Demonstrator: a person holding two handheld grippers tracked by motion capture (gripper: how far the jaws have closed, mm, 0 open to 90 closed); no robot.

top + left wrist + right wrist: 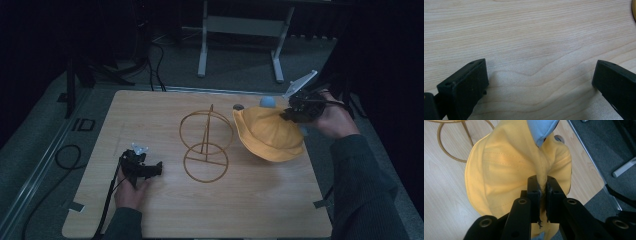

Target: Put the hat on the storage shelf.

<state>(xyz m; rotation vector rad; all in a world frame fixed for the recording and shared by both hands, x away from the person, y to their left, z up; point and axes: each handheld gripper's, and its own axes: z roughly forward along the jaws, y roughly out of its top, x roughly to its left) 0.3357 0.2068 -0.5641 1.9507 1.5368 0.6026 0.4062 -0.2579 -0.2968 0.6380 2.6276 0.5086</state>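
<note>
One yellow hat (267, 134), one gold wire stand (206, 146), two grippers (155, 169).

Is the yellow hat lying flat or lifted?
Lifted: the right gripper pinches a fold of the yellow hat, which hangs over the table.

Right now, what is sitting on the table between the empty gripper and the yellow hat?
In the high view, a gold wire stand sits between the left gripper and the yellow hat, with bare table around it.

- The yellow hat (506, 175) hides the wire stand's (451, 142) far side in the right gripper view.
- The hat's lower brim is cut off there.
</note>
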